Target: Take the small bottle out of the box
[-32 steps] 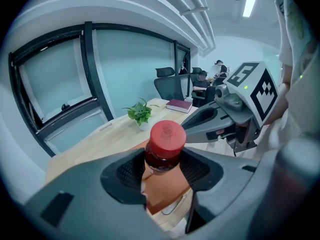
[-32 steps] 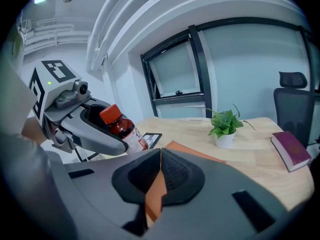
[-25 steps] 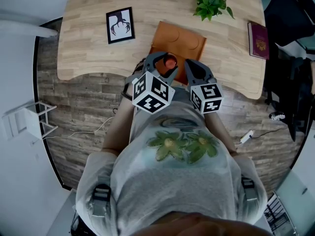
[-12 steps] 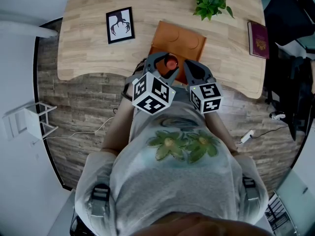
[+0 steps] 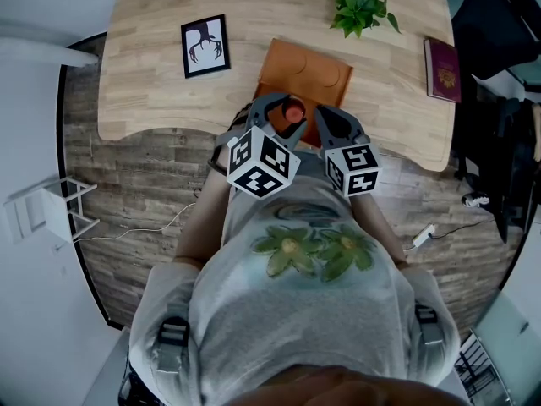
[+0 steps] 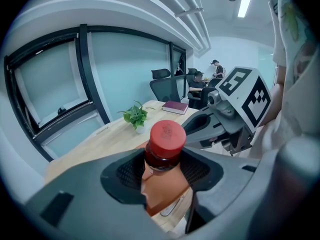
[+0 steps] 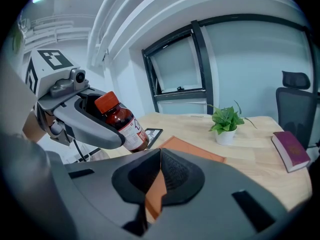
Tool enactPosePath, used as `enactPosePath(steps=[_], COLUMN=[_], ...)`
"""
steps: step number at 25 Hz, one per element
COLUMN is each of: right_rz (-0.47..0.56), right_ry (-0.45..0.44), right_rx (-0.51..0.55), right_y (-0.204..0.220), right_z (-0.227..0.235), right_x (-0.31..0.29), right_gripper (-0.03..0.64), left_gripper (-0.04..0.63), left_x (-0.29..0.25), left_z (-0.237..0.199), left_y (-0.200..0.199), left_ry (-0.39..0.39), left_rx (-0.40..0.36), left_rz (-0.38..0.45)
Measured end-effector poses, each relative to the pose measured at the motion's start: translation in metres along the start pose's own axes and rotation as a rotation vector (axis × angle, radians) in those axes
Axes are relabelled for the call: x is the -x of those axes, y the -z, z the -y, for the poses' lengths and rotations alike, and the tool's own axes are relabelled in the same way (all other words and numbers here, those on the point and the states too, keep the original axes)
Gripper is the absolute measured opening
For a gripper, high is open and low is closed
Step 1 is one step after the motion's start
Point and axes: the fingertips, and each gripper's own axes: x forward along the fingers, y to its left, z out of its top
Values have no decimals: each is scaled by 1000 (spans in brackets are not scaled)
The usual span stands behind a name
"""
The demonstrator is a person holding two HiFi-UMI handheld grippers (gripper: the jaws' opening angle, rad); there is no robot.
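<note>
Small bottle [image 5: 292, 108], brown glass with a red cap [image 6: 166, 136] and a white label [image 7: 134, 129], hangs tilted in the air over the near end of the orange box [image 5: 314, 70], clear of it. The box lies flat on a light wooden tabletop [image 5: 152, 74]. A framed picture [image 5: 205, 45] lies to its left, a potted plant [image 5: 359, 5] stands at the far edge and a maroon book [image 5: 444, 68] lies at the right. The floor [image 5: 152, 176] is grey wood plank. Dark-framed windows [image 7: 177, 69] line the room and an office chair [image 7: 295, 91] stands past the tabletop.

The left hand-held gripper [image 5: 286, 113] clamps the bottle just under the cap, its jaws held wide by the bottle's neck, a pad pressing on each side. The right hand-held gripper [image 5: 334, 125] hovers just to the right, near the tabletop's near edge. Its jaws are brought together with nothing between them, and only the box shows behind them.

Against a second ago, both grippers and the bottle sit in the same spot, and the left grip is unchanged.
</note>
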Motion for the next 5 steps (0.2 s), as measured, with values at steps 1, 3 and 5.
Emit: enactPosePath(steps=[1, 3, 5], right_rz=[0, 0, 0], right_ry=[0, 2, 3], right_rx=[-2, -5, -8], right_y=[0, 1, 1], right_z=[0, 2, 3], right_x=[0, 0, 0], right_gripper=[9, 9, 9], left_gripper=[225, 225, 225], left_x=[-1, -2, -3], left_z=[0, 0, 0], left_y=[1, 1, 2], left_ry=[1, 1, 1], left_rx=[1, 3, 5], left_rz=[-2, -5, -7])
